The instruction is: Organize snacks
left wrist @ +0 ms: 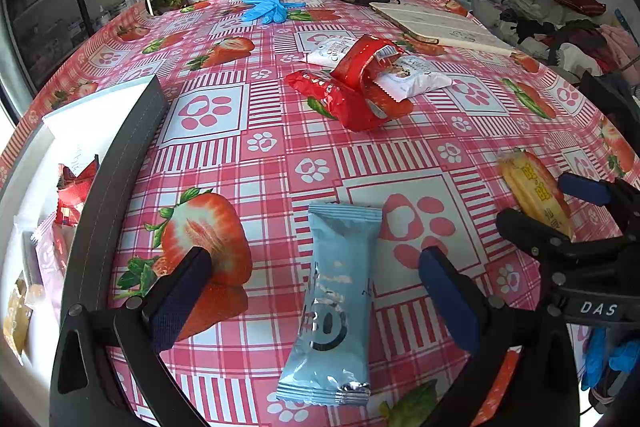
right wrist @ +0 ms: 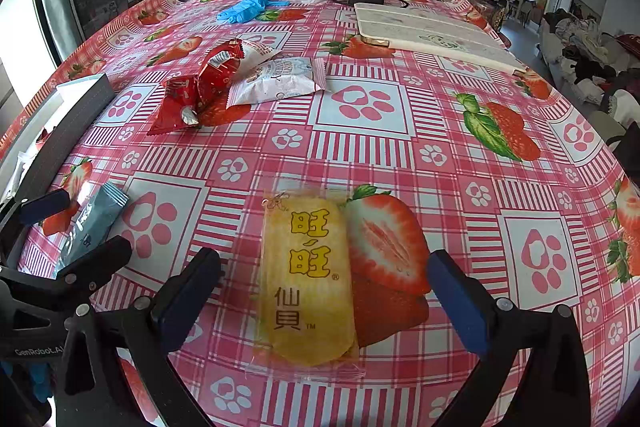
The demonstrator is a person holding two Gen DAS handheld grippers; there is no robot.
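The left gripper (left wrist: 316, 291) is spread wide around a light-blue snack packet (left wrist: 334, 307) lying on the strawberry tablecloth (left wrist: 248, 115). The right gripper (right wrist: 324, 291), equally spread, straddles a yellow rice-cracker packet (right wrist: 306, 283).

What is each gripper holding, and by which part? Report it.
Nothing is held. The left gripper is open around the light blue foil snack packet; the right gripper is open around the yellow rice cracker packet.
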